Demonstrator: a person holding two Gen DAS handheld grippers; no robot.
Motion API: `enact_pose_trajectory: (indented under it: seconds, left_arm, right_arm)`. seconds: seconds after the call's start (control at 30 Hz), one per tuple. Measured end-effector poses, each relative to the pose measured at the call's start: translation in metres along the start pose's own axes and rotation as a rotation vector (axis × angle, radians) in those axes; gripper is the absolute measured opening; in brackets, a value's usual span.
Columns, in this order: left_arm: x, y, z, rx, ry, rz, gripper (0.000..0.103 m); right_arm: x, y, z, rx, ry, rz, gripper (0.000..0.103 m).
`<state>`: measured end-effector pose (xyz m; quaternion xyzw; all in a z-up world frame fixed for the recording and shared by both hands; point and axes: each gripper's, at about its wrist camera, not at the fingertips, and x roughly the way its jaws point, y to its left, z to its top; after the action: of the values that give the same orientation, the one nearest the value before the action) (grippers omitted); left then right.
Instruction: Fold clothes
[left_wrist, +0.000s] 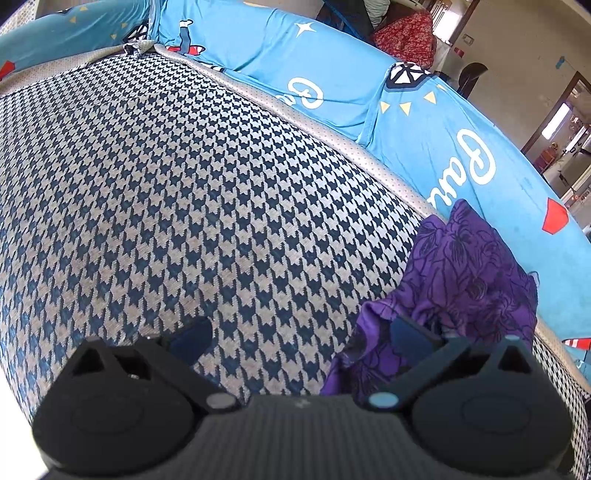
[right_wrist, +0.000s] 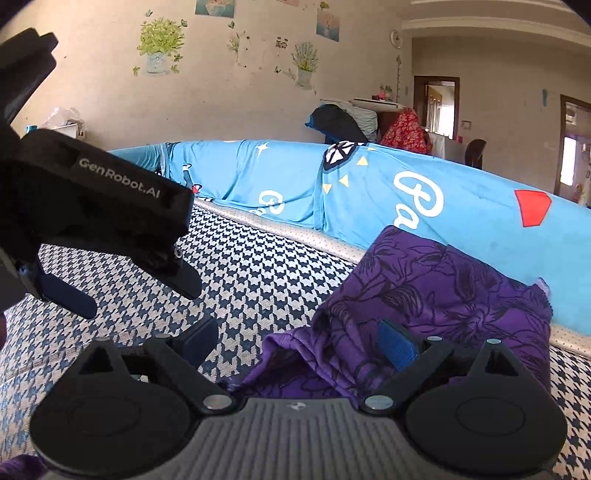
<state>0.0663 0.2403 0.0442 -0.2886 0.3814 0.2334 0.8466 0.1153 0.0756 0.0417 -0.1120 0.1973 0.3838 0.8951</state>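
A crumpled purple garment with dark flower outlines (right_wrist: 436, 291) lies on the blue-and-white houndstooth cover (right_wrist: 258, 273), against the blue printed sheet. My right gripper (right_wrist: 299, 343) stands open wide just above it. Its right finger (right_wrist: 397, 345) hangs over the cloth's near folds and its left finger is over bare cover; neither pad presses on the fabric. My left gripper (right_wrist: 133, 291) hovers to the left, open and empty, pointing down at the cover. In the left wrist view the purple garment (left_wrist: 465, 280) lies by the right finger (left_wrist: 408, 334) of the left gripper (left_wrist: 301, 336).
A blue sheet with white lettering and red shapes (right_wrist: 369, 184) rises along the far side of the cover, behind a grey dotted border (left_wrist: 295, 118). Beyond it are a pile of clothes (right_wrist: 402, 129), a wall with flower stickers and doorways (right_wrist: 439, 107) at the right.
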Motion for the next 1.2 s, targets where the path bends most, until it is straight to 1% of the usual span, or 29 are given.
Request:
enact_pose_trajectory:
  seconds: [0.13, 0.23, 0.3, 0.37, 0.43, 0.5, 0.53, 0.57, 0.63, 0.7, 0.8, 0.9, 1.0, 1.07, 1.2]
  left_arm:
    - [0.001, -0.007, -0.011, 0.069, 0.013, -0.007, 0.103]
    - [-0.002, -0.004, -0.021, 0.119, 0.031, -0.038, 0.103]
    - [-0.008, -0.001, -0.026, 0.166, 0.039, -0.058, 0.103]
    - [-0.017, 0.005, -0.035, 0.22, 0.027, -0.045, 0.103]
    - [-0.022, 0.012, -0.041, 0.246, 0.021, -0.027, 0.103]
    - [-0.026, 0.023, -0.045, 0.232, 0.035, -0.032, 0.103]
    - [-0.027, 0.029, -0.047, 0.218, 0.044, -0.039, 0.103]
    - [-0.029, 0.034, -0.049, 0.203, 0.053, -0.045, 0.103]
    - [-0.032, 0.044, -0.054, 0.184, 0.069, -0.05, 0.103]
    - [-0.035, 0.05, -0.061, 0.182, 0.079, -0.04, 0.103]
    - [-0.036, 0.057, -0.07, 0.183, 0.097, -0.03, 0.103]
    - [-0.036, 0.062, -0.079, 0.181, 0.111, -0.022, 0.103]
    - [-0.038, 0.068, -0.087, 0.169, 0.117, -0.017, 0.103]
    - [-0.04, 0.073, -0.093, 0.153, 0.123, -0.024, 0.103]
    - [-0.039, 0.077, -0.103, 0.144, 0.133, -0.017, 0.103]
  right_arm:
    - [-0.019, -0.01, -0.003, 0.077, 0.057, -0.023, 0.093]
    - [-0.042, -0.017, -0.014, 0.15, 0.097, -0.048, 0.093]
    - [-0.058, -0.017, -0.021, 0.184, 0.112, -0.039, 0.093]
    - [-0.074, -0.014, -0.028, 0.202, 0.125, -0.025, 0.093]
    - [-0.088, -0.007, -0.032, 0.193, 0.124, -0.008, 0.093]
    - [-0.098, 0.001, -0.035, 0.182, 0.12, 0.023, 0.093]
    - [-0.103, 0.006, -0.036, 0.176, 0.117, 0.038, 0.091]
    - [-0.107, 0.011, -0.038, 0.169, 0.113, 0.053, 0.089]
    - [-0.114, 0.02, -0.041, 0.154, 0.107, 0.081, 0.08]
    - [-0.118, 0.028, -0.045, 0.149, 0.111, 0.105, 0.077]
    - [-0.121, 0.036, -0.054, 0.162, 0.141, 0.134, 0.071]
    - [-0.119, 0.037, -0.063, 0.197, 0.19, 0.178, 0.071]
    - [-0.119, 0.039, -0.071, 0.22, 0.212, 0.202, 0.071]
    - [-0.121, 0.042, -0.075, 0.224, 0.217, 0.219, 0.071]
    - [-0.126, 0.053, -0.077, 0.177, 0.194, 0.233, 0.071]
